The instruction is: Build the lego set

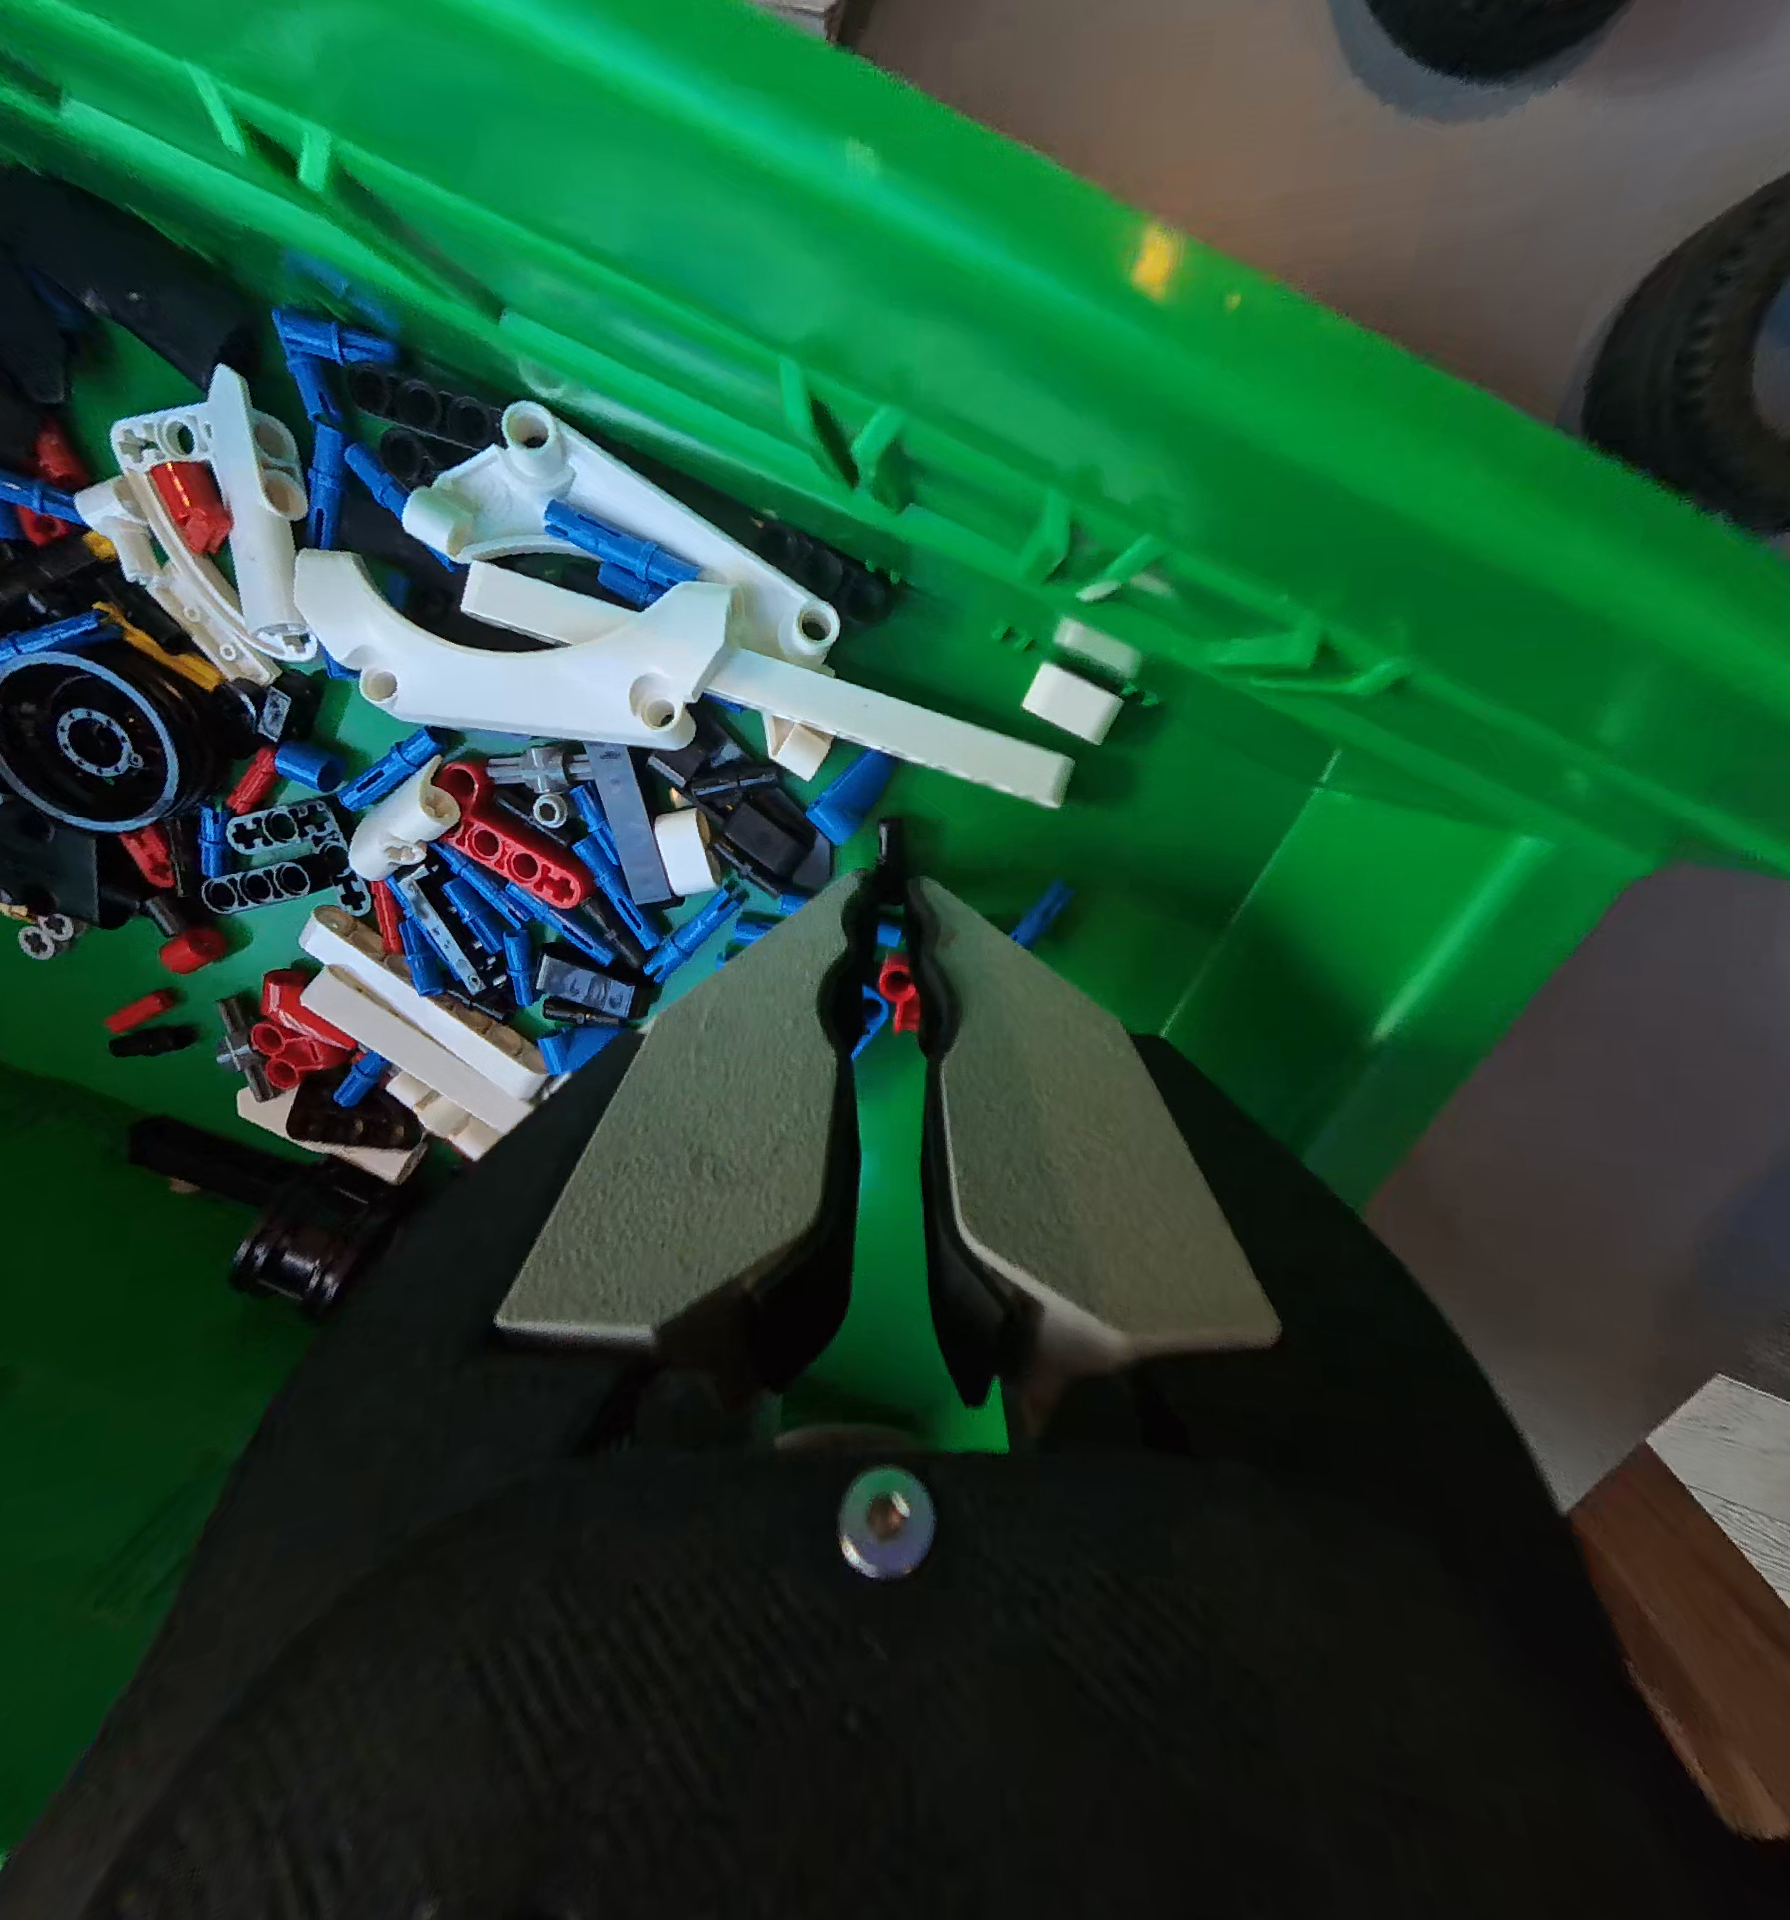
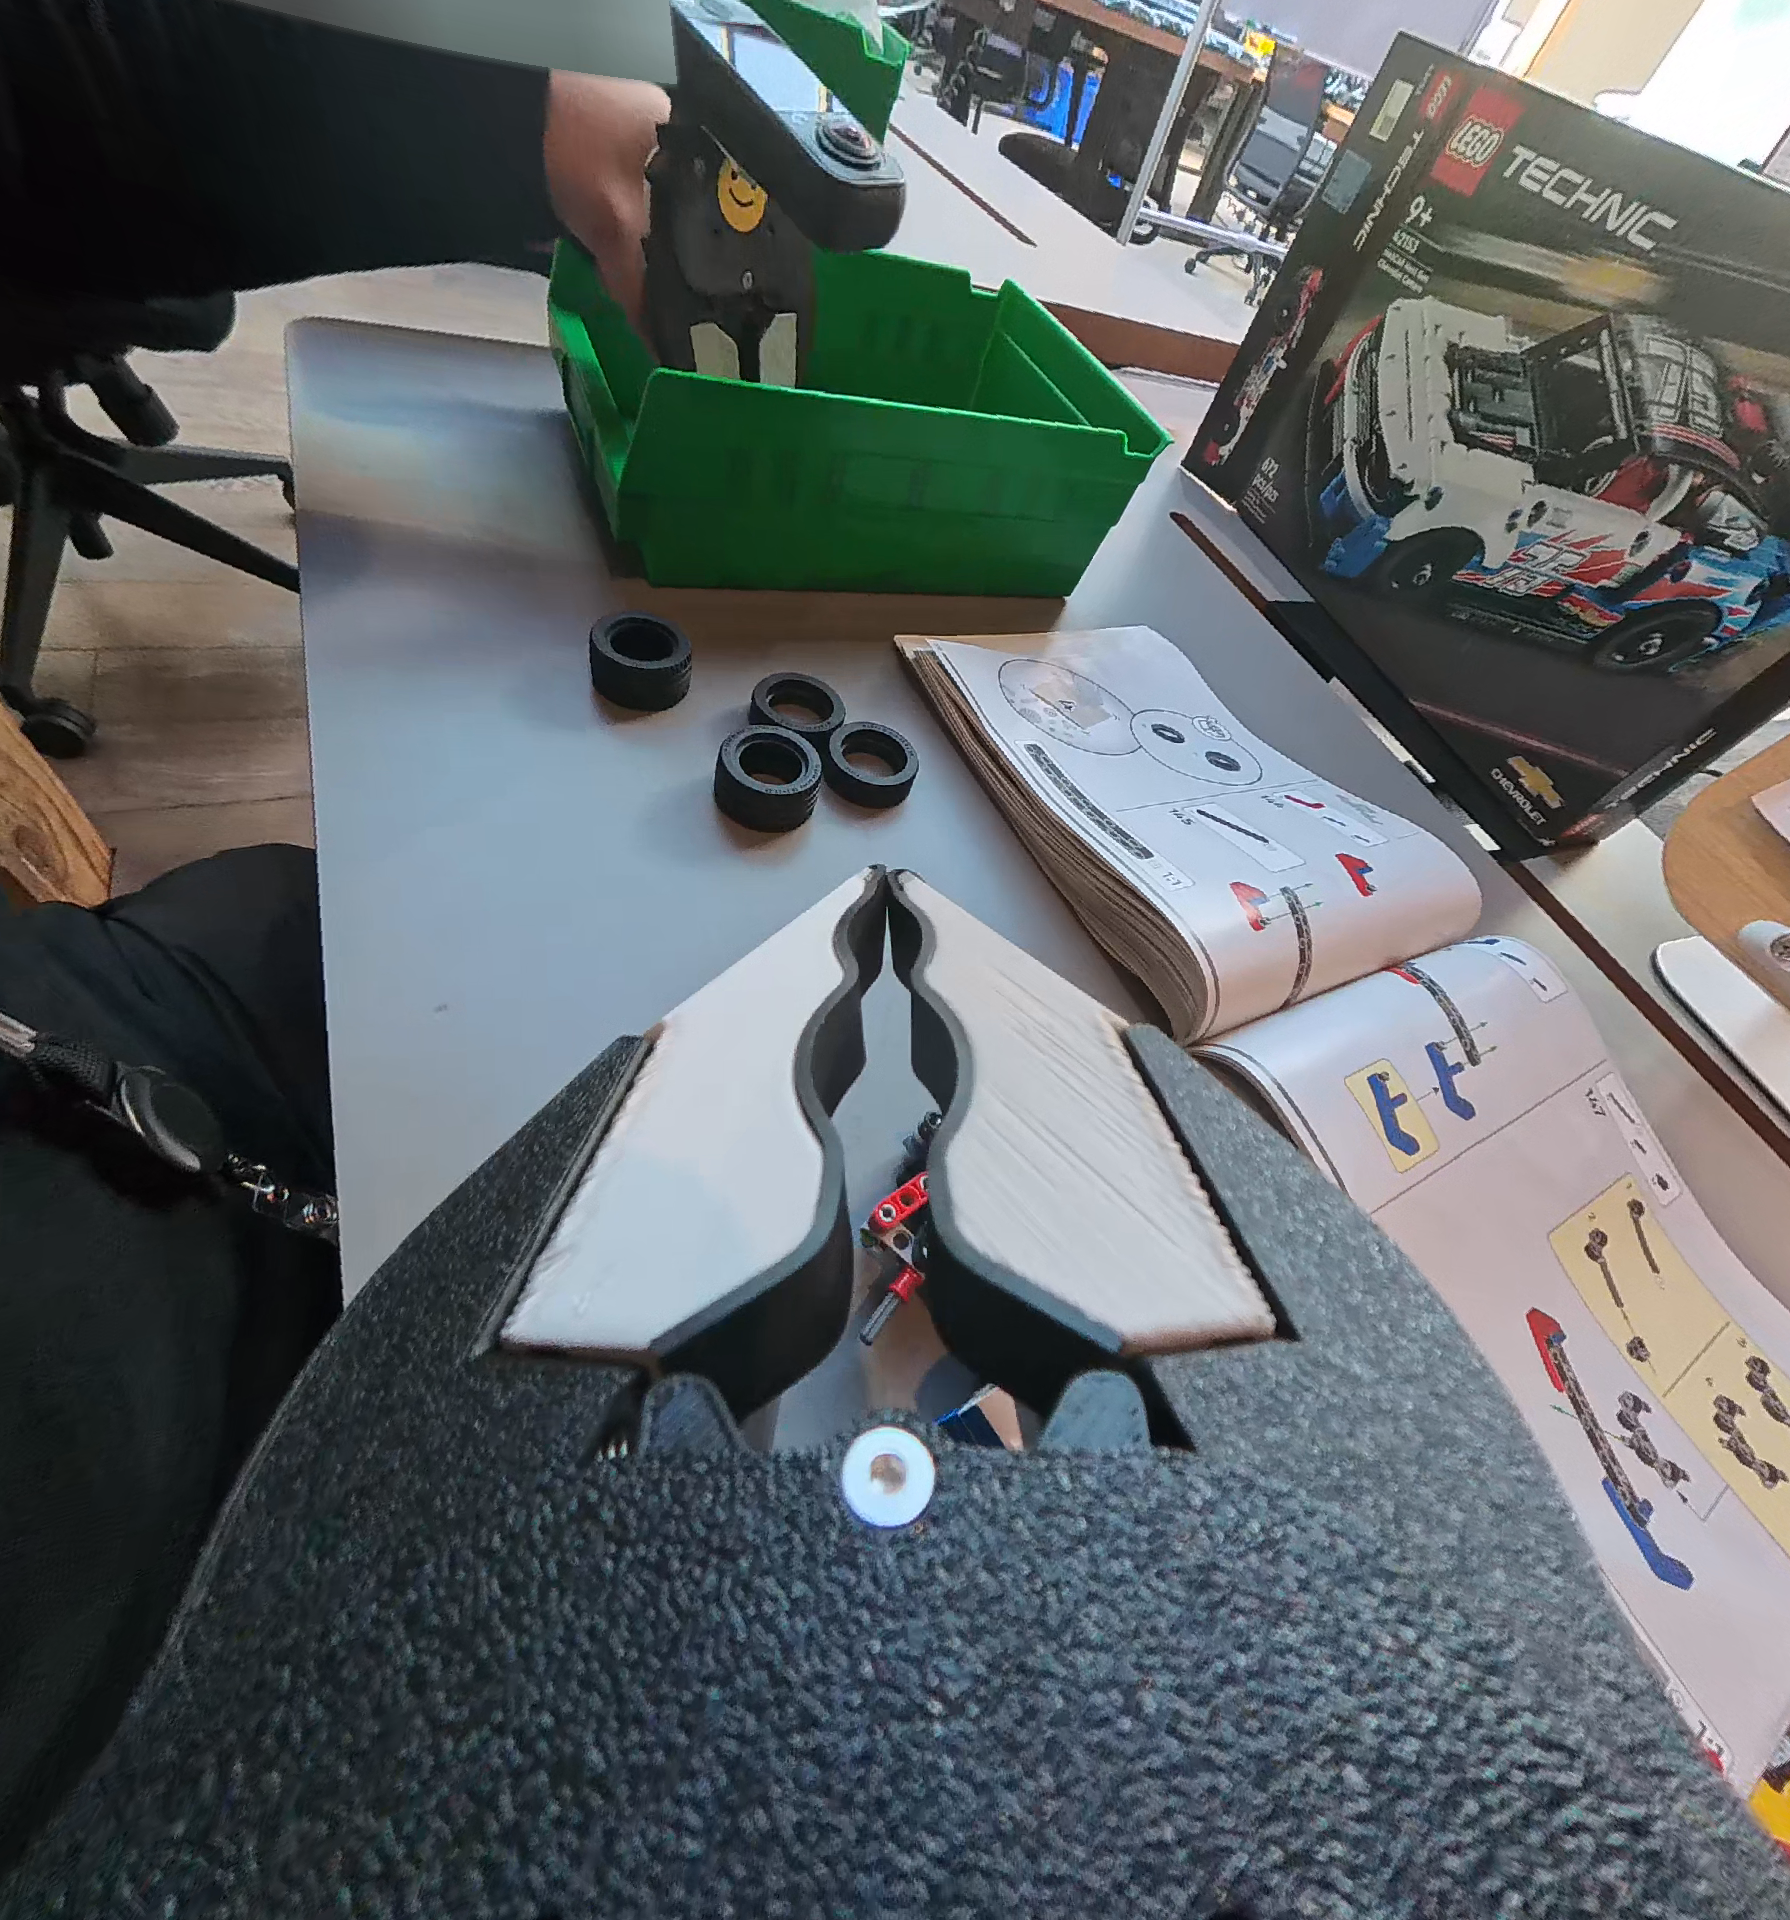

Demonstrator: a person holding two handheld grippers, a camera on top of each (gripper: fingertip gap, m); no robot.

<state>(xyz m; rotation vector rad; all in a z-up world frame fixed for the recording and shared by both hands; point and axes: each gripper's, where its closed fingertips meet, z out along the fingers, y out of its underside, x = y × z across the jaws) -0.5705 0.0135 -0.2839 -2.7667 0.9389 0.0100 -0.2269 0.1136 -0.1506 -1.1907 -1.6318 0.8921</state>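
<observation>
While left tongs pinch a small black pin inside the green bin over the loose parts, right tongs sit pressed together, empty, above the tabletop. Thin tip grip: pin likely twists out, drops back.

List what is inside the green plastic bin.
The green plastic bin holds loose white panels, blue pins, red and black connectors, a black wheel hub. The left gripper hides the near corner.

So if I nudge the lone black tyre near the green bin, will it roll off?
Probably not: the lone tyre lies flat on its side on the table, so it should slide. It looks rubbery, likely grippy and light. Stood on its tread, it could roll.
</observation>
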